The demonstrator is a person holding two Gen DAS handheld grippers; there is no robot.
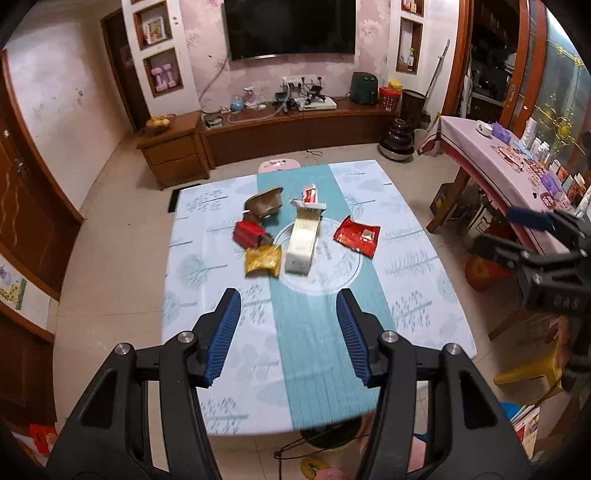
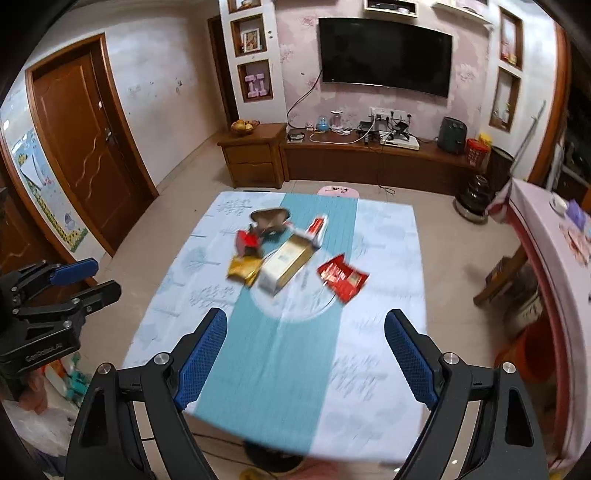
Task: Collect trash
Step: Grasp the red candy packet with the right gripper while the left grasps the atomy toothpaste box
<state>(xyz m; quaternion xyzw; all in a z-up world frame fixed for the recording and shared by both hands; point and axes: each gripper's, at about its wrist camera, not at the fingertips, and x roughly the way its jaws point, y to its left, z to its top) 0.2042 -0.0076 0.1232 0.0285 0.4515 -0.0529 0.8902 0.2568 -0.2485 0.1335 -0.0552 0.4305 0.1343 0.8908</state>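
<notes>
Red, gold, brown and white litter lying clustered mid-table: red snack packet, long white carton, gold foil pouch, small red box, crumpled brown paper bag, and red-and-white toothpaste box at the carton's far end. All resting on a table covered with a pale tree-print cloth with a teal centre strip. Hovering above the near edge, well apart from the litter: left gripper, jaws standing wide and gripping nothing; right gripper, likewise spread and empty. Standing beyond, against the far wall: wooden TV cabinet under a wall-mounted television.
</notes>
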